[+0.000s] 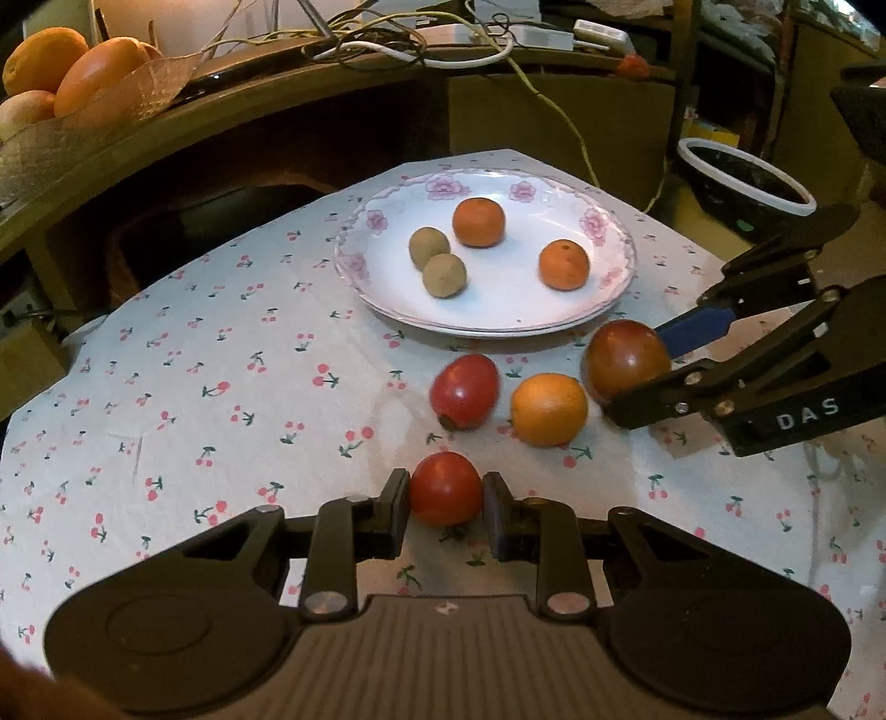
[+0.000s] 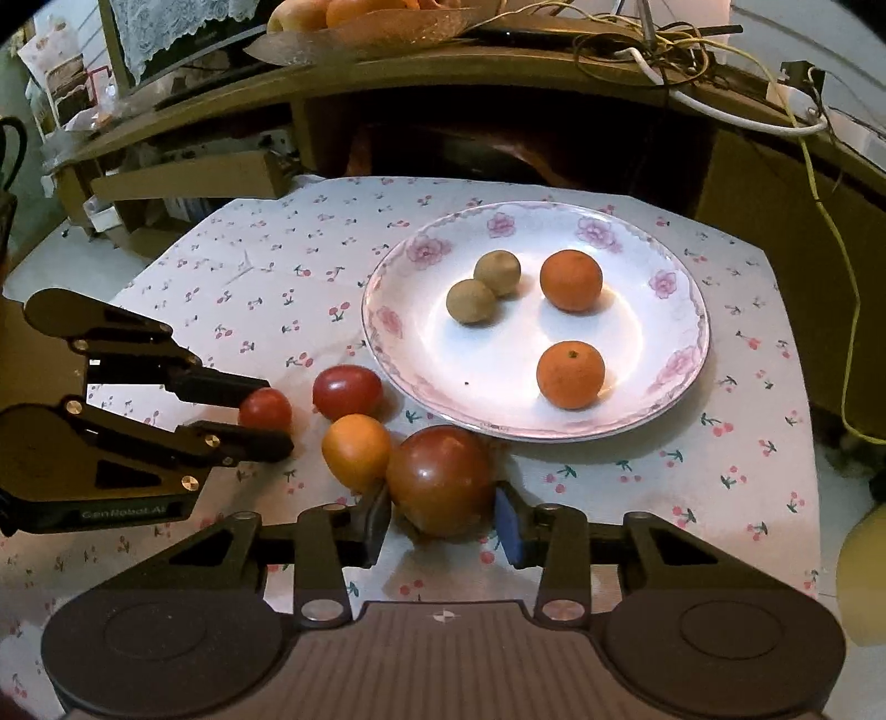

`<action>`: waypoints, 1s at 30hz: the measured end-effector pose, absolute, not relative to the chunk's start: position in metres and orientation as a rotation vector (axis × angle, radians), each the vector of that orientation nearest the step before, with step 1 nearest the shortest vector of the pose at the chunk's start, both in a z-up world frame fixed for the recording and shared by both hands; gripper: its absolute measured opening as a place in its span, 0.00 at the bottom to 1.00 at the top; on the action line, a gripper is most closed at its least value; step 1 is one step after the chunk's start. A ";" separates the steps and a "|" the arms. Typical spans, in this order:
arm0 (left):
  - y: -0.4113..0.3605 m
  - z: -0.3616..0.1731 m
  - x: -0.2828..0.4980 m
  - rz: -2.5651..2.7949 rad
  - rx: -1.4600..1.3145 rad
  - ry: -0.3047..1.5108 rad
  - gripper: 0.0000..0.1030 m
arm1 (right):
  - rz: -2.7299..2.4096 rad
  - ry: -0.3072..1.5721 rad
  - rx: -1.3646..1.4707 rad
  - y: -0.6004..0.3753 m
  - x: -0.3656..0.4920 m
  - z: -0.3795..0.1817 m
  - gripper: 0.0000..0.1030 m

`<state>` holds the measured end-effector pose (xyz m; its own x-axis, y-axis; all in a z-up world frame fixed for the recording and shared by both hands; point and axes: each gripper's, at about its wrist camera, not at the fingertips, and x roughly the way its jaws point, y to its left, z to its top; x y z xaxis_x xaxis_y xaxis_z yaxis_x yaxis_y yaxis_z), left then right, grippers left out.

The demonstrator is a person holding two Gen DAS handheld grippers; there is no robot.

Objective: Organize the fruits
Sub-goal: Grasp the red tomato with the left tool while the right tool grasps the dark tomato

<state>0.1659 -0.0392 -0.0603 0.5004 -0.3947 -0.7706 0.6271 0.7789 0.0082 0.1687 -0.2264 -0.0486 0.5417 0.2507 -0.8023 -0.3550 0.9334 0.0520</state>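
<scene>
A flowered white plate (image 1: pixel 609 232) (image 2: pixel 681 310) holds two oranges (image 1: pixel 479 221) (image 1: pixel 563 265) and two small brown-green fruits (image 1: pixel 444 274). My left gripper (image 1: pixel 446 501) is shut on a small red tomato (image 1: pixel 446 487) (image 2: pixel 266 409) on the cloth. My right gripper (image 2: pixel 443 512) is shut on a large dark red tomato (image 2: pixel 440 479) (image 1: pixel 627 360) just in front of the plate. Between them lie a red tomato (image 1: pixel 465 390) (image 2: pixel 348 392) and a small orange (image 1: pixel 548 409) (image 2: pixel 356 450), which touches the dark tomato.
The cherry-print tablecloth (image 1: pixel 221 360) covers a small table. A wooden shelf behind carries a basket of oranges (image 1: pixel 72 72) and tangled cables (image 1: pixel 387 39). A white-rimmed dark bin (image 1: pixel 742 177) stands at the right.
</scene>
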 end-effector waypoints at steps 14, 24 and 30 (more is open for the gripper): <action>-0.047 -0.056 0.129 -0.662 0.360 0.844 0.32 | 0.314 0.980 -0.175 -0.225 0.096 -0.033 0.38; -0.050 -0.058 0.118 -0.642 0.406 0.847 0.34 | 0.322 0.971 -0.201 -0.221 0.095 -0.043 0.41; -0.051 -0.058 0.120 -0.631 0.395 0.854 0.38 | 0.331 0.953 -0.195 -0.222 0.094 -0.039 0.50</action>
